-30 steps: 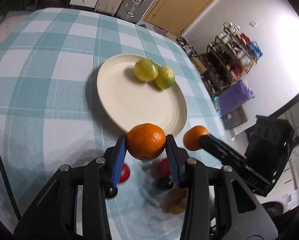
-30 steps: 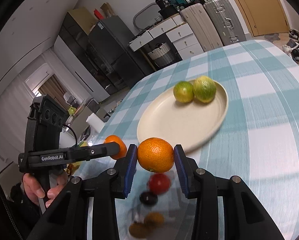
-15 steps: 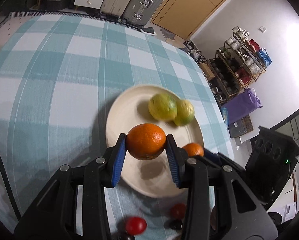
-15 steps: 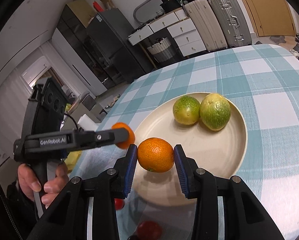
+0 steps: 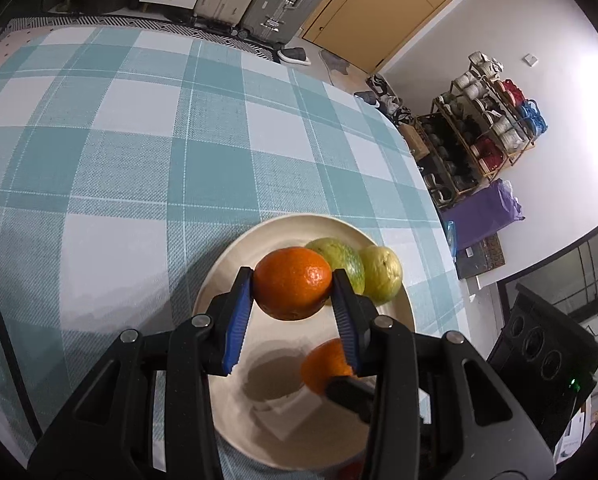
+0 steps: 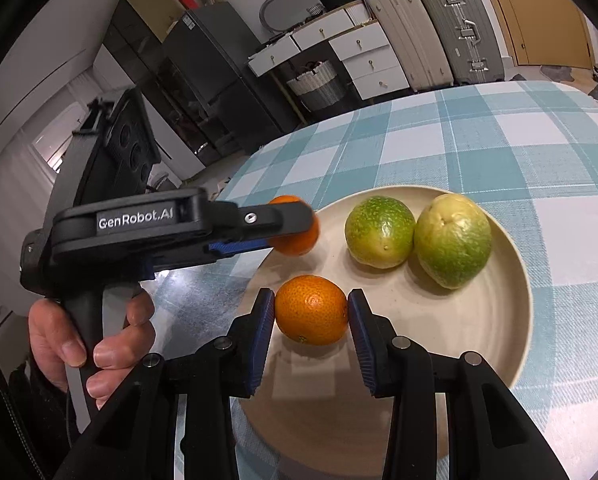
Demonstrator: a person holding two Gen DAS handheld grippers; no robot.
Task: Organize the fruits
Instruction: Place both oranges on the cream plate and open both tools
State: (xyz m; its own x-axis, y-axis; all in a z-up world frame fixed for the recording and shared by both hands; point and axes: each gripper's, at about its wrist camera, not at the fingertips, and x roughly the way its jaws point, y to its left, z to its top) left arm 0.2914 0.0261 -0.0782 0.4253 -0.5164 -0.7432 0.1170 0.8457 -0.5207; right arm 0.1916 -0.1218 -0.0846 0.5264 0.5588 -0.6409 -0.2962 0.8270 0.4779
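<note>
A cream plate (image 5: 235,256) (image 6: 499,320) lies on the teal checked tablecloth with two green-yellow fruits (image 5: 381,274) (image 6: 379,232) side by side on it. My left gripper (image 5: 293,304) is shut on an orange (image 5: 293,286) and hovers over the plate, just in front of the green fruits. My right gripper (image 6: 311,316) is shut on a second orange (image 6: 311,310), held above the plate's near side. In the left wrist view the right-hand orange (image 5: 325,364) shows low over the plate. In the right wrist view the left gripper (image 6: 295,226) reaches in from the left, a hand on its handle.
The tablecloth (image 5: 139,152) stretches far beyond the plate. A small red fruit (image 5: 349,470) peeks out at the plate's near edge. Past the table edge stand suitcases (image 6: 439,28), drawers and a shelf rack (image 5: 483,128).
Both grippers have carried their oranges forward from the table's near part to above the plate. The small red and dark fruits have slipped out of sight below.
</note>
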